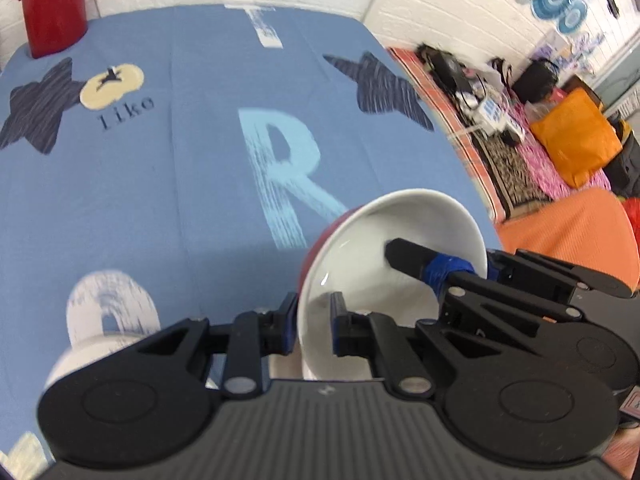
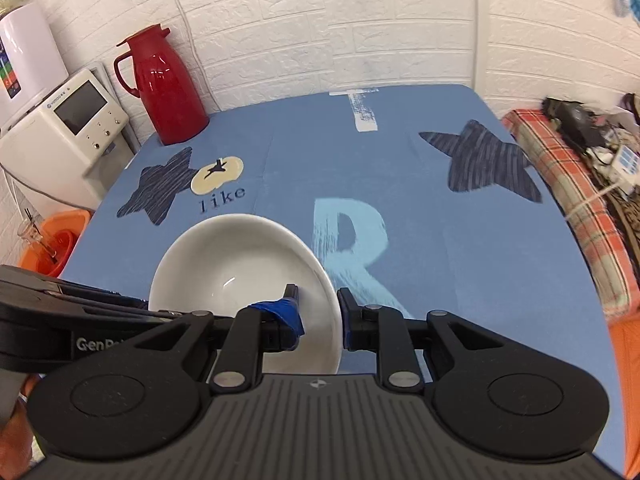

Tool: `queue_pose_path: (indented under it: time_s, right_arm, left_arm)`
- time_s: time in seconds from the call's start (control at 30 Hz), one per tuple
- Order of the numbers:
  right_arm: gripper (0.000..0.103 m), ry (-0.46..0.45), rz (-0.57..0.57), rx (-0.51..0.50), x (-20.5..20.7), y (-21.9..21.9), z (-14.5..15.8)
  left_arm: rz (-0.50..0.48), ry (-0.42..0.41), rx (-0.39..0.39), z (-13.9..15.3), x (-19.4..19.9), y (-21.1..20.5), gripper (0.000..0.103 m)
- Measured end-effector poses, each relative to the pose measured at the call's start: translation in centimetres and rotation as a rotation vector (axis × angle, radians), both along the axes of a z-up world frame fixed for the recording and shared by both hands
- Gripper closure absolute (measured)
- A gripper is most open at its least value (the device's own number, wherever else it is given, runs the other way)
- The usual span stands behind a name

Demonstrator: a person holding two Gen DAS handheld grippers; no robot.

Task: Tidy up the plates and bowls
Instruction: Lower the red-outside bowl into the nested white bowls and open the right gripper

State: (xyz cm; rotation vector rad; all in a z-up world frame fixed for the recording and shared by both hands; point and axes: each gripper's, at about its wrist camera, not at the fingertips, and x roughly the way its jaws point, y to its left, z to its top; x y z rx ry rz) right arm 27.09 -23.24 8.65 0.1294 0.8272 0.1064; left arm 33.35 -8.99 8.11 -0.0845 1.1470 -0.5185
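Home room: red thermos [image 2: 166, 84], water dispenser [image 2: 66, 136], printed tablecloth [image 2: 400, 160].

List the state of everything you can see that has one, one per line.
Bowl: lifted and tilted, its rim pinched by both grippers.
Left gripper: shut on the bowl's rim.
Right gripper: shut on the bowl's rim.
Red jug: upright, lid on, at the table's far corner.

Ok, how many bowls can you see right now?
1: the bowl, over the blue tablecloth, with the left gripper and right gripper each clamped on its rim. A blurred white shape beside the left gripper may be another dish.
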Motion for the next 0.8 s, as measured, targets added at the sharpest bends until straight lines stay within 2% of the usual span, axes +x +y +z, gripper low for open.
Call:
queue_pose_path:
  time_s: [0.13,0.33,0.63,0.8]
  right_arm:
    - [0.1,0.011,-0.029,-0.005,-3.6,-0.6,-1.2]
    - [0.099,0.042,-0.041,-0.002,-6.3,-0.9,-3.7]
    - [0.097,0.086,-0.036,0.037,-6.6,-1.9,-6.0]
    - [0.094,0.093,-0.059,0.08,-6.4,-2.2,-6.6]
  left_arm:
    - [-0.035,0.04,0.02,-2.3,-2.8,-0.9,0.1]
    - [-0.053,0.067,0.058,-5.0,-4.7,-1.7,0.1]
    - [-0.063,0.024,0.091,-4.9,-4.8,-2.6,0.099]
    - [-0.064,-0.005,0.082,-4.8,-4.7,-2.4,0.094]
